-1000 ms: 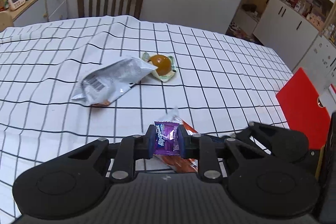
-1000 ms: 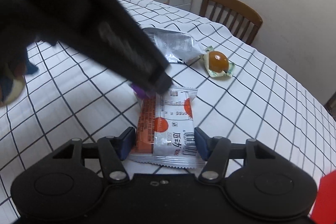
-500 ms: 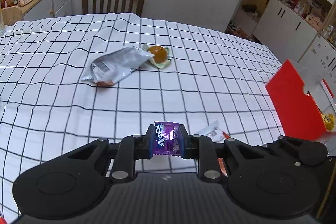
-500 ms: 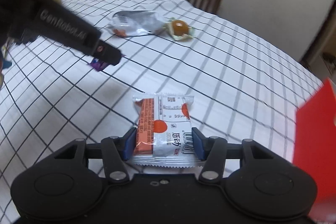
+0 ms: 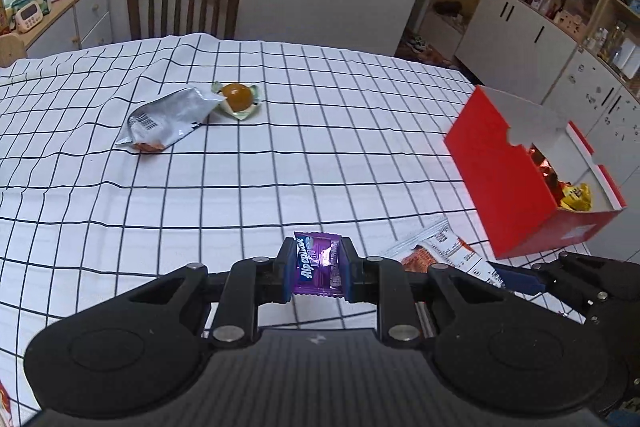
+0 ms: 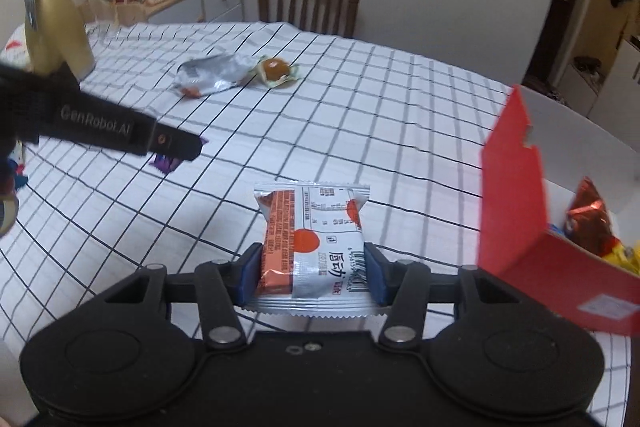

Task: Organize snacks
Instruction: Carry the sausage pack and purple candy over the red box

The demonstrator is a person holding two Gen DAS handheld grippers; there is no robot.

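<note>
Beyond box wall [image 6: 512,187], red-foil snack [image 6: 588,223]

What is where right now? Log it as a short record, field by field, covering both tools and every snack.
left tool: shut on purple candy, held above the tablecloth
right tool: shut on orange-and-silver packet, held above the tablecloth
red box: open, at the table's right side, wrapped snacks already inside
silver bag: lying flat on the far tablecloth
round snack in clear wrapper: beside the silver bag, touching its right end
tablecloth: white with black grid
gold bottle: upright, far left of the right view
</note>
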